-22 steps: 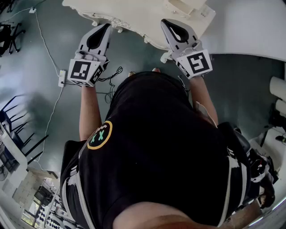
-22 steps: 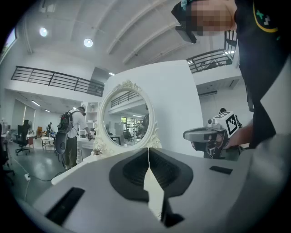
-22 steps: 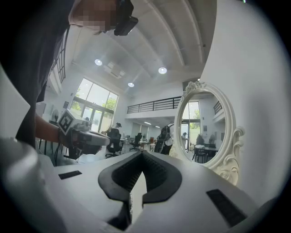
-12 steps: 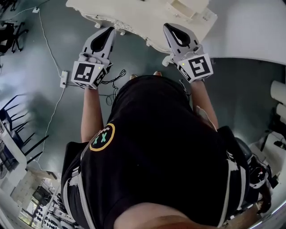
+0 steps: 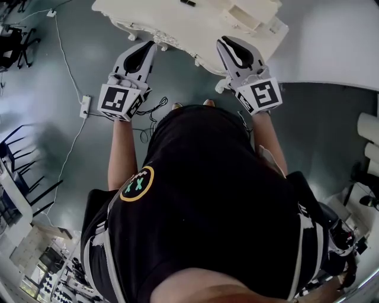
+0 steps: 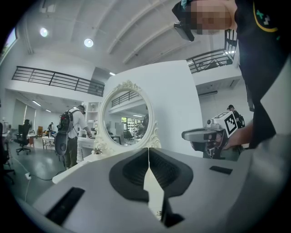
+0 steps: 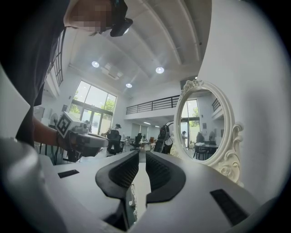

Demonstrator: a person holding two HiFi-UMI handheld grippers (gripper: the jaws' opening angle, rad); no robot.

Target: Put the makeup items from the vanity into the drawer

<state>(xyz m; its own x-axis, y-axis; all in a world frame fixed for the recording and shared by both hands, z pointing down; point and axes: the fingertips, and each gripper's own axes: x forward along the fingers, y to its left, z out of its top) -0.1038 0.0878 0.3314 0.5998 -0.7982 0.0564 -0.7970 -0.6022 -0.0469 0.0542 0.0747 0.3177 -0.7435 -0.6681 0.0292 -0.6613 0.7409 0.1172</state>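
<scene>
white vanity (image 5: 177,23) stands straight ahead of the person, its carved front edge facing them and an oval mirror (image 6: 126,113) upright on top; one small dark item (image 5: 188,3) lies far back on the vanity top, too small to identify. left gripper (image 5: 149,46) is held level just short of the front edge, toward its left end, jaws pressed together at the tips with nothing between them. right gripper (image 5: 225,41) is level over the front edge toward the right corner, jaws all but closed with a thin gap, empty.
</scene>
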